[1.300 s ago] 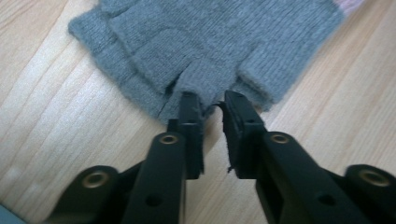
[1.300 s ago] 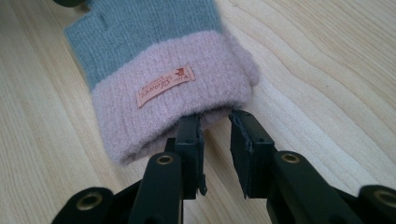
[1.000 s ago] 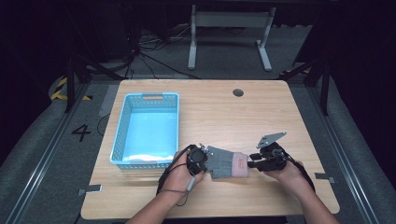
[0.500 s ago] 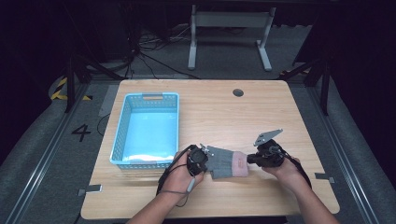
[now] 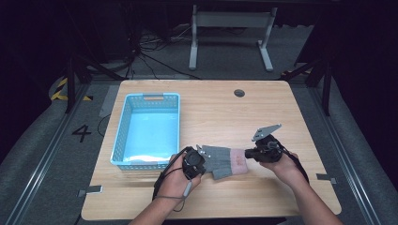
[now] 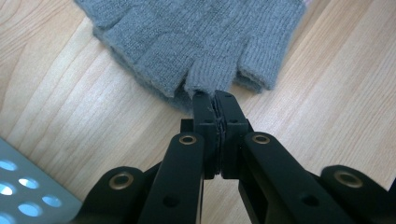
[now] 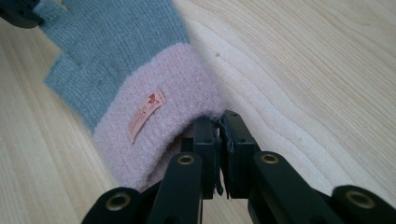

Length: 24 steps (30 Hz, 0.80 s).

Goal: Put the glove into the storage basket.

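Your left gripper (image 5: 201, 158) sits in the lower middle of the high view, its jaws pinched together on the tip of one stubby finger of the grey glove (image 5: 223, 159). In the left gripper view that knitted finger (image 6: 210, 77) runs straight up from the closed jaws toward the top of the frame, with the rest of the glove spread flat on the table (image 5: 211, 108) beyond it.

Your right gripper (image 5: 249, 153) lies just right of the glove in the high view. Its jaws have just been closing and now stand nearly together on the edge of the pink cuff (image 7: 163, 121); a fold of the cuff is caught between them in the right gripper view, and the small orange label (image 7: 147, 114) lies up-left of the grip.

So the glove is stretched between your two grippers, long axis left to right across the lower middle of the high view: fingers at the left gripper, cuff at the right.

The blue basket (image 5: 122, 136) lies up and to the left of the glove, just beside your left gripper and well apart from the right. If the glove is bound for it, the travel is toward the upper left, finger end leading, and the left hand is much the nearer one.
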Tool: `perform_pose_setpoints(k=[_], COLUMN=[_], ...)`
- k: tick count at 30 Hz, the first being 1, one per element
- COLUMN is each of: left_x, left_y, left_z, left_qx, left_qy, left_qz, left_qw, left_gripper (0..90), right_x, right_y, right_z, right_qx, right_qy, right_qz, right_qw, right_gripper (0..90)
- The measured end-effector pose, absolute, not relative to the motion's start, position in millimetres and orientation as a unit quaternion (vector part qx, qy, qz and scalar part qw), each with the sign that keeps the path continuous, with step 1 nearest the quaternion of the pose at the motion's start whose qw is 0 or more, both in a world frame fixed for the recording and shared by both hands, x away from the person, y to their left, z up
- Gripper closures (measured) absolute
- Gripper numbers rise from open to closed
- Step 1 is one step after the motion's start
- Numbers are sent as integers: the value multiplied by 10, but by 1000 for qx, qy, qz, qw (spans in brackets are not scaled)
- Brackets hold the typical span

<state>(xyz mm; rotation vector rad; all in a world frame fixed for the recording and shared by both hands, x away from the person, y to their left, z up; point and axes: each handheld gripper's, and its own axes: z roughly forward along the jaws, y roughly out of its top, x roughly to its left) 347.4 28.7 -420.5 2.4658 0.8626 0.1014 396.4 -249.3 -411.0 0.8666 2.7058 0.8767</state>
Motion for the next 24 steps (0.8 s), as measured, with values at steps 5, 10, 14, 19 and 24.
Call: perform_pose_setpoints(k=[5, 10, 14, 19, 24], left_x=[3481, 3510, 3545, 3565, 3554], left_y=[247, 219, 226, 221, 260], left_z=[-4238, -4278, -4310, -4355, -4305], left_qx=[913, 915, 914, 915, 909], left_qy=[314, 314, 321, 325, 331], left_qz=[36, 34, 28, 30, 41], left_qw=[256, 250, 246, 237, 250], left_gripper=[886, 886, 885, 843, 671], right_x=[4031, 4059, 4045, 4028, 3999], right_y=[-2479, -2492, -2492, -2514, -2592], right_z=[-4163, -4211, -4243, -4255, -4202], right_qx=[298, 302, 305, 307, 312], right_qy=[907, 907, 908, 908, 902], right_qz=[285, 281, 273, 270, 284], right_qw=[83, 82, 83, 91, 91], right_gripper=[856, 857, 851, 770, 734])
